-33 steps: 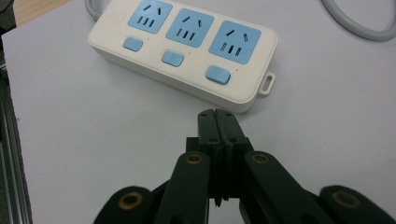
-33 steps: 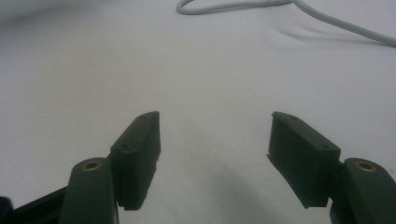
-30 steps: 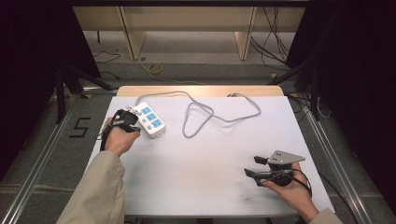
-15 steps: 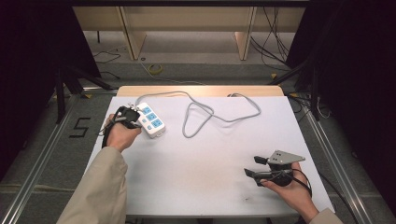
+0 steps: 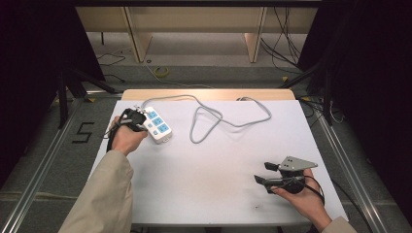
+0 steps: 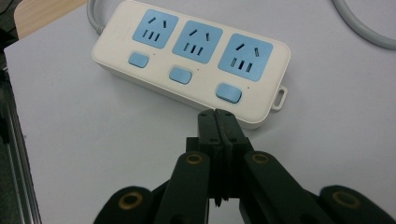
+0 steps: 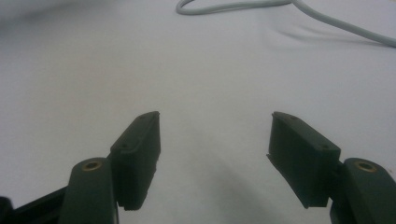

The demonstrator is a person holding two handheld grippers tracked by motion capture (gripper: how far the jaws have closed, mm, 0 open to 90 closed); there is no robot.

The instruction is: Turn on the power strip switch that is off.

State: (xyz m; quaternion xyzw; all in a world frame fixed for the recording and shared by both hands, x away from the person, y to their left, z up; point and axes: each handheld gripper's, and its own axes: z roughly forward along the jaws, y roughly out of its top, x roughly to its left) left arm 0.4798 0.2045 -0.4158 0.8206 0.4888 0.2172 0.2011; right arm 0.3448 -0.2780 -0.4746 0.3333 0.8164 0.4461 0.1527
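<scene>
Two claws work over one white desk [image 5: 214,184], which spreads out beneath both of them. Next in size comes the grey cable [image 5: 228,116], lying in loose loops on the desk well beyond the right claw and off to the far side of the left claw; in the right gripper view a curl of that cable [image 7: 243,5] lies far ahead of the jaws, at the top edge.

Then the white power strip [image 6: 191,56], flat on the desk with its three blue sockets and three blue switches facing up. It sits directly in front of the left claw [image 6: 216,114], whose tips reach its near long edge just below the switch nearest the strip's hanging-tab end; whether they press on the casing or only stand against it, I cannot tell. From above, the power strip [image 5: 157,124] lies just beside the left claw [image 5: 141,118] and well apart from the right one.

Left claw: jaws pressed flat together, nothing between them.

Right claw [image 7: 215,140]: jaws spread wide with only bare desk between them, held low in the person's hand near the desk's near corner, where the high view shows the right claw [image 5: 266,174] too.
</scene>
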